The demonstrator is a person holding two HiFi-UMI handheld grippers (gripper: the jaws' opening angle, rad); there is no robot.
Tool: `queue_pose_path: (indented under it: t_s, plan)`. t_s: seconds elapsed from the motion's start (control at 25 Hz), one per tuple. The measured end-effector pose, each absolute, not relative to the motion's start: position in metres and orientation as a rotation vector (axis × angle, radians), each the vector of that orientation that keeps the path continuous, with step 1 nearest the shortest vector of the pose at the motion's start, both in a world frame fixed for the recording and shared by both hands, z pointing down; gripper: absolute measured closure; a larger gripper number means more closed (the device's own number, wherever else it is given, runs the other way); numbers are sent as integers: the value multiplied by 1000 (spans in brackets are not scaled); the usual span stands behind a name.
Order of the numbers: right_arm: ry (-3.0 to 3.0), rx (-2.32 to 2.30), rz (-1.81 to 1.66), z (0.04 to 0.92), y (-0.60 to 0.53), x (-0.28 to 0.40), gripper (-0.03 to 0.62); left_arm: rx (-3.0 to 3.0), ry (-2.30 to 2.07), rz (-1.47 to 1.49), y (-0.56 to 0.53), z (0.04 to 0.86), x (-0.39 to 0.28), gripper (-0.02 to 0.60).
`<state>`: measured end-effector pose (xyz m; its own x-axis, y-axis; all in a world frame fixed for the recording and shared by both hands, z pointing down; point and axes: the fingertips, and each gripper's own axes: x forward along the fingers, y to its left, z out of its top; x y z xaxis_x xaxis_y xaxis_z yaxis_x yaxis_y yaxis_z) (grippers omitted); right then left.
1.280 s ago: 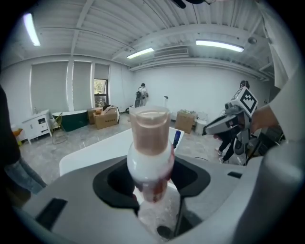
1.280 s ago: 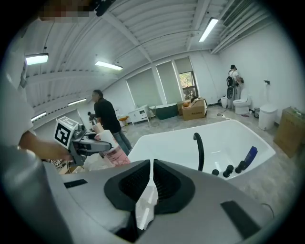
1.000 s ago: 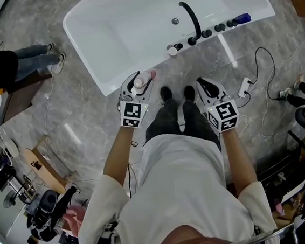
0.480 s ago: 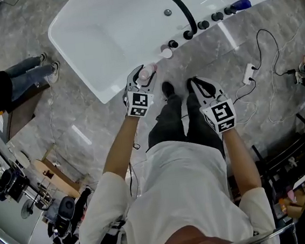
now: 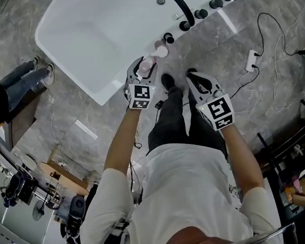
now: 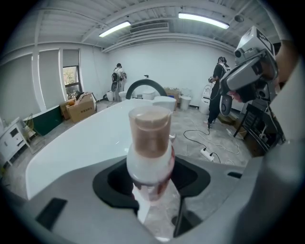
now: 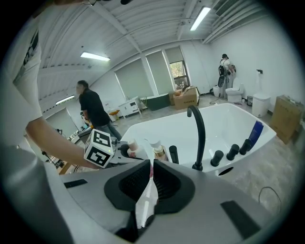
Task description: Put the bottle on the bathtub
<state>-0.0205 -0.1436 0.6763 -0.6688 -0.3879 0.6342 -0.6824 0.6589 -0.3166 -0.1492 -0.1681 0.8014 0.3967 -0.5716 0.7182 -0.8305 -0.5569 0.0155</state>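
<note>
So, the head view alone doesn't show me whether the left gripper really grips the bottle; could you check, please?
Observer: Yes, the left gripper clamps the bottle by its white body, cap upward.
Operator: And the right gripper?
Observer: The right gripper has its jaws together, with nothing between them.
Operator: What is the white thing on the rim?
Observer: A pump bottle with a gold collar, standing on the bathtub near the black tap.

No words, brands or numbers are legible; only black-and-white square code patterns show, on the left white marker cube [image 5: 140, 95] and the right white marker cube [image 5: 217, 112], beside the glossy white bathtub [image 5: 80, 56].
</note>
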Motion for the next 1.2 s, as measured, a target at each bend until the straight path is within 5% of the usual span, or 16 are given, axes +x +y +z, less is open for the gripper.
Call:
queue_pose_path:
  t_s: [1.2]
  plan:
    - [-2313, 766, 790, 701, -119, -32, 553, 2272, -1266, 977, -174, 850, -154, 351]
